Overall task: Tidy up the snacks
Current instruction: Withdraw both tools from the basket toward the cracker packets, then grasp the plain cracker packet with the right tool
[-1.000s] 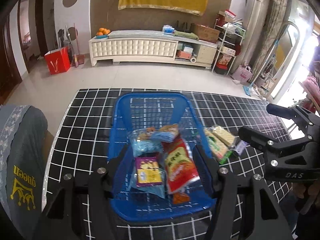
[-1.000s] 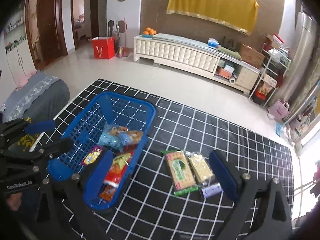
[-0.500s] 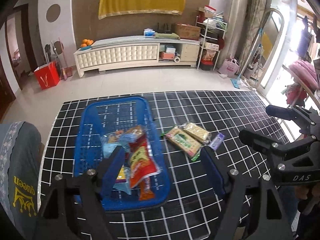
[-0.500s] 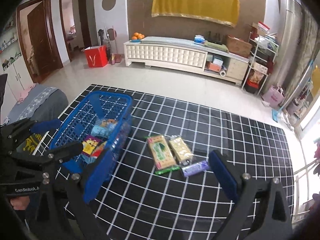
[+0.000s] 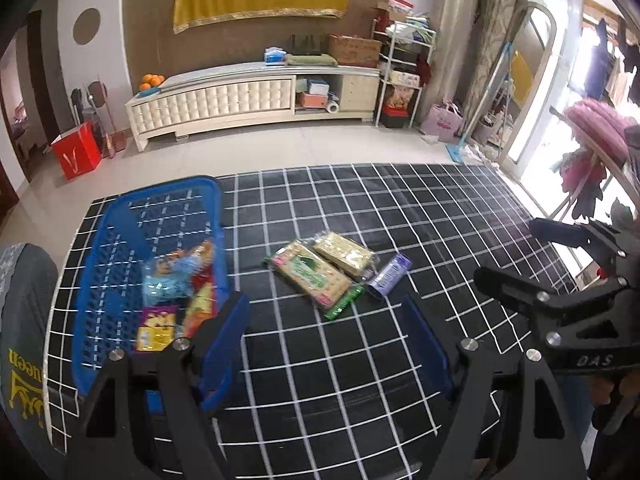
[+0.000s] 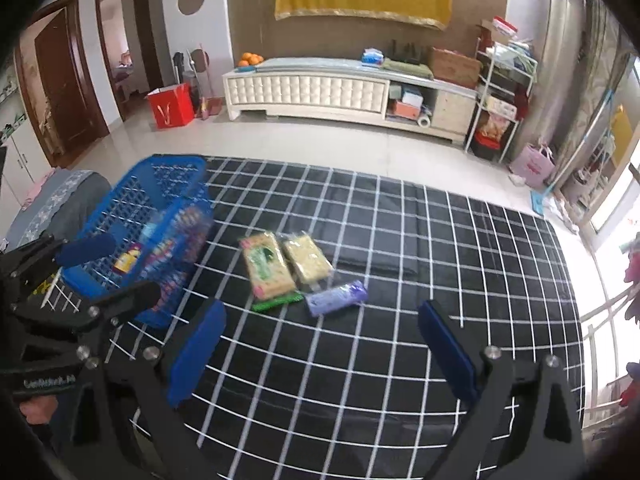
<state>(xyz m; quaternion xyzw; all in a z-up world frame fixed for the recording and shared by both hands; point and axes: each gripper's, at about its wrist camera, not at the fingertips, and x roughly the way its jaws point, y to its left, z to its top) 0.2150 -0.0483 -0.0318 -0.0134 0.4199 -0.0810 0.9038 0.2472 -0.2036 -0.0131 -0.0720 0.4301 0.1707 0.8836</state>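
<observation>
A blue basket (image 5: 120, 248) with several snack packets stands on the left of the black grid cloth; it also shows blurred as the basket (image 6: 168, 184). Loose on the cloth lie a green cracker packet (image 5: 316, 280) (image 6: 266, 268), a yellow cracker packet (image 5: 346, 254) (image 6: 308, 258) and a small purple packet (image 5: 390, 276) (image 6: 338, 298), close together. My left gripper (image 5: 326, 340) (image 6: 130, 268) hangs open just short of them, nothing between its blue pads. My right gripper (image 6: 320, 332) (image 5: 507, 250) is open and empty too, right of the left one.
The cloth-covered table (image 5: 360, 380) ends at a far edge and a right edge with floor beyond. A grey chair cover (image 5: 24, 312) sits past the left edge. A hand (image 6: 36, 412) holds the left gripper. Bare cloth lies around the loose packets.
Both grippers have swung right, away from the basket, so the loose packets now lie ahead of them. The left jaws, earlier over the basket, stand wider.
</observation>
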